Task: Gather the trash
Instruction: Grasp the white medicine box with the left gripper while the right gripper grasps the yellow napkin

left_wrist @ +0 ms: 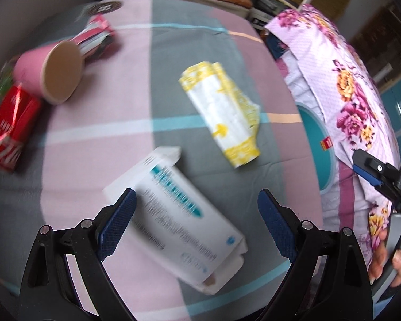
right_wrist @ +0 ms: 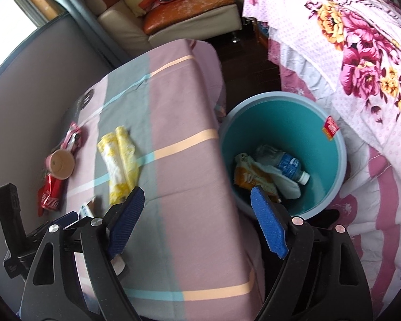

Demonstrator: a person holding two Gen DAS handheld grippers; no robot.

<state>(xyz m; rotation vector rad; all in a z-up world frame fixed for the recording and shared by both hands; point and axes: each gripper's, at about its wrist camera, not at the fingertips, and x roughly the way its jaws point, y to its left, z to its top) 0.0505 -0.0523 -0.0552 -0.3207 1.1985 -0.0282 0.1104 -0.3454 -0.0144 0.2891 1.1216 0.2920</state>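
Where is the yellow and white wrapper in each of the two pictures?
Left wrist view: the yellow and white wrapper lies right of centre on the striped cloth, beyond the white box.
Right wrist view: the wrapper lies left of centre, just beyond the tip of the gripper's left-hand finger.
Shared landmark: the pink paper cup on its side, to the wrapper's left in both.

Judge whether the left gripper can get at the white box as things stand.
Probably yes. The left gripper is open, hanging right over the white box, which lies flat on the table between the fingers with nothing on top of it or crowding it.
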